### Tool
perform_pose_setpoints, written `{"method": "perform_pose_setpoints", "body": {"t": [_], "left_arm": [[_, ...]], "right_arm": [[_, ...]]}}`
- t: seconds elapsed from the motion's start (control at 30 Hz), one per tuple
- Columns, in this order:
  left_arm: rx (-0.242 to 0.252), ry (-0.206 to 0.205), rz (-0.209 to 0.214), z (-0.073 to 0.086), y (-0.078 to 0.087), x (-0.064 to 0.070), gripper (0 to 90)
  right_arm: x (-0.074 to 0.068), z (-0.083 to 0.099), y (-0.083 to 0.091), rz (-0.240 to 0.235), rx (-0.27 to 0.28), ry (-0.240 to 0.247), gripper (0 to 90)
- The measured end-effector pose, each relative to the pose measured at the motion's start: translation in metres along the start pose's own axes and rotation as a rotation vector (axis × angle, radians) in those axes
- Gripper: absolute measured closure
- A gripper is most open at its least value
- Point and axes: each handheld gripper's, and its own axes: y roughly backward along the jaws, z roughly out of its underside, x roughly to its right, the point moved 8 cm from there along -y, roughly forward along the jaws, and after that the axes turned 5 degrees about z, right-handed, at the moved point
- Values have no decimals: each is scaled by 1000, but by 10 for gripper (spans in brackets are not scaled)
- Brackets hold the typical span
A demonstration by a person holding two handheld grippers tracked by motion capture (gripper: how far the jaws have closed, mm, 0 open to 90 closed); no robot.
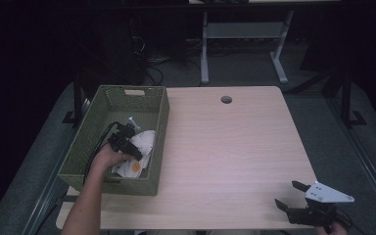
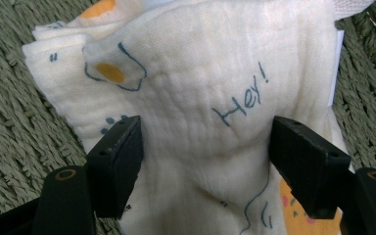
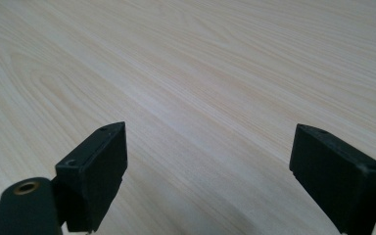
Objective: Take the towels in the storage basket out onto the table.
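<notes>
The left gripper (image 2: 203, 147) is down inside the green woven basket (image 1: 162, 117), its jaws spread wide on either side of a raised fold of white cloth (image 2: 210, 93). Neither jaw presses the fabric; the left one sits at the fold's edge and the right one stands just clear of it, so nothing is held yet. The cloth is a soft, quilted piece printed with orange patches, blue outlines and the word "Hey!", and it lies crumpled on the basket floor directly ahead of and between the jaws. That bunched ridge rises between the jaws, which is probably why the gripper is set astride it: closing here would likely pinch a thick pleat rather than skim a flat layer. The weave of the basket shows to both sides of the jaws, beneath the cloth.

The right gripper (image 1: 293, 196) hangs low over bare tabletop (image 3: 225, 73), well apart from the basket, jaws wide and empty. It seems parked out of the way, perhaps ready to take a corner once the cloth comes out.
</notes>
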Motion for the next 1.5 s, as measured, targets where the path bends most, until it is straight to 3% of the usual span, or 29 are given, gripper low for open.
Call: {"method": "perform_pose_setpoints", "body": {"t": [0.27,0.53,0.77,0.83,1.07,1.33,1.5], "left_arm": [[-5,23,-8,-1,0,-1,321],[-10,52,-26,-3,2,-2,407],[6,47,-6,-4,3,0,562],[12,42,22,-5,5,2,646],[26,47,45,-6,5,4,771],[39,36,52,-6,10,4,800],[78,37,79,-5,18,3,807]], "right_arm": [[1,0,1,3,5,-10,139],[1,-1,1,0,9,-2,139],[0,0,-2,1,-4,-1,139],[-1,0,-2,-2,-1,-2,138],[0,0,-2,-3,-1,-2,138],[2,0,-1,-1,4,-8,139],[2,0,1,0,5,-8,139]]}}
